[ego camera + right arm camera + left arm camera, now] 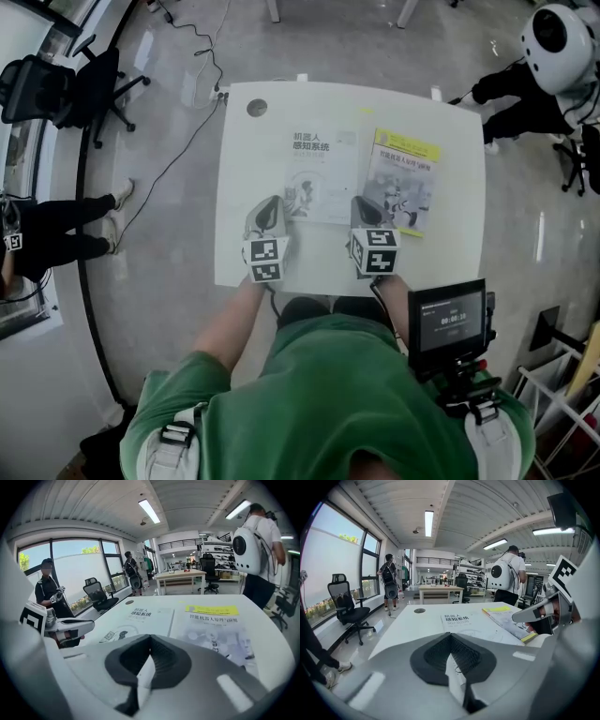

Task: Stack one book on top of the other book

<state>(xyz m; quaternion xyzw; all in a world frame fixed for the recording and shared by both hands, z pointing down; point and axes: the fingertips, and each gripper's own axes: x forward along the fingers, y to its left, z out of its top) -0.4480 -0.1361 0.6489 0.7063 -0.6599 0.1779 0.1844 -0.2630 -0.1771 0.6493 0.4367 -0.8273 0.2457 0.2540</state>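
Lying flat side by side on white table [242,262]: white book [323,159] left, yellow-banded book [405,178] just right of it, both cover-up. L gripper [272,208] jaws closed, nothing btwn them, at white book's near-left corner. R gripper [362,208] jaws closed, empty, near where both books meet.

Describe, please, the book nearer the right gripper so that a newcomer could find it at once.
Find the white table; two books lie side by side on it. Take the right-hand book as the head view shows them, just beyond the right gripper. Unlike the white book beside it, its cover has a yellow band across the top.
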